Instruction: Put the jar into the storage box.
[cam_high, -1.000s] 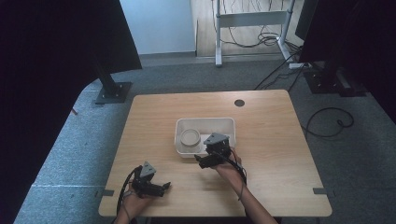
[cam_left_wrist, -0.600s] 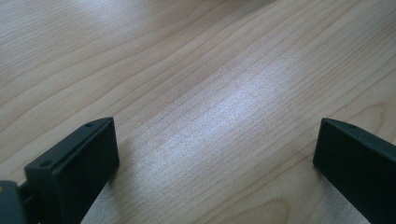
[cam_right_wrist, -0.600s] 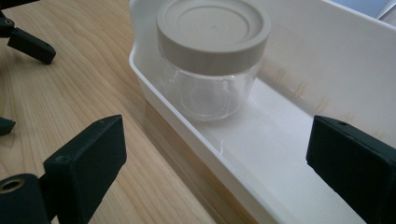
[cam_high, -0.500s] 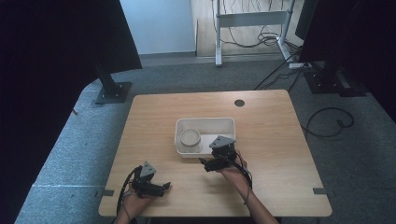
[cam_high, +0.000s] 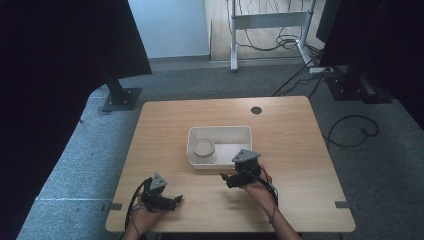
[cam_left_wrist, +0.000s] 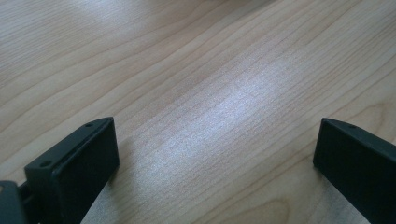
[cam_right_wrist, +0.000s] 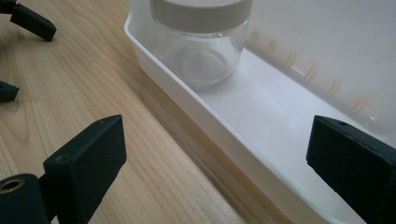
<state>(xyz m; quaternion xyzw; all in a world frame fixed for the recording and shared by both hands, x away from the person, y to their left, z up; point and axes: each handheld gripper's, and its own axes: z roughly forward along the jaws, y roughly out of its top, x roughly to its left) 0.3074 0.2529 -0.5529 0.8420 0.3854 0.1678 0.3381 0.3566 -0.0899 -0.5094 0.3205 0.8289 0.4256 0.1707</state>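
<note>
1. Jaws of both grippers stand spread wide, grasping nothing.
2. Left gripper (cam_high: 172, 201) sits low over bare tabletop (cam_high: 300, 130) near the front edge.
3. Right gripper (cam_high: 225, 178) is just beside the white tray's (cam_high: 220, 130) front wall.
4. Inside the tray's left part stands a glass jar (cam_right_wrist: 201, 42) with a pale lid, apparently empty.

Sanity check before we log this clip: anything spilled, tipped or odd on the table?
Nothing stands out. The glass jar stands upright with its lid on in the white tray, which sits square on the wooden table. No spill shows.
</note>
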